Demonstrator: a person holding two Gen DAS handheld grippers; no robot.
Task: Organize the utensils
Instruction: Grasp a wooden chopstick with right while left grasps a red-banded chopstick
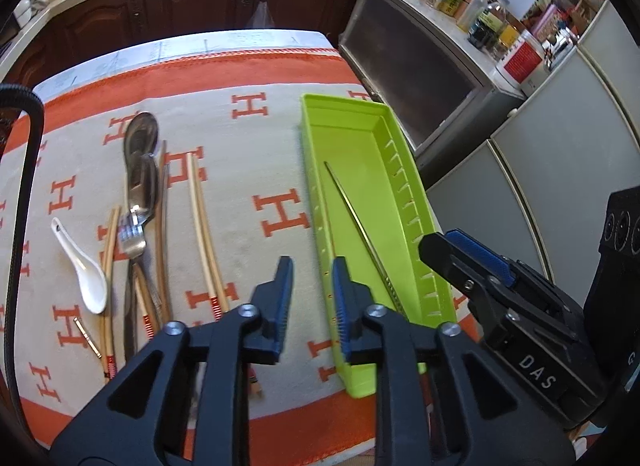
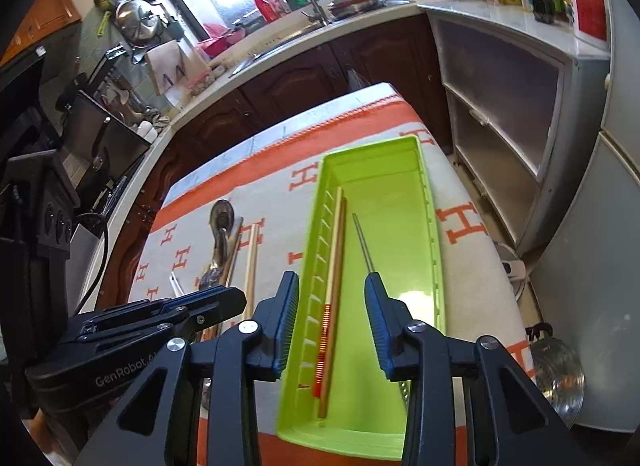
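Observation:
A lime-green tray lies on the right of an orange-and-white cloth. In it rest a thin metal chopstick and, seen in the right wrist view, a wooden chopstick pair with red bands along the left wall of the tray. My right gripper hangs open above them, pads touching nothing. My left gripper is open and empty just left of the tray. On the cloth to the left lie metal spoons, a fork, a white ceramic spoon and more wooden chopsticks.
A black cable runs along the cloth's left side. A grey cabinet stands close to the table's right edge, with jars and bottles on top. A metal colander sits on the floor at the right. Dark wood cupboards lie beyond the far edge.

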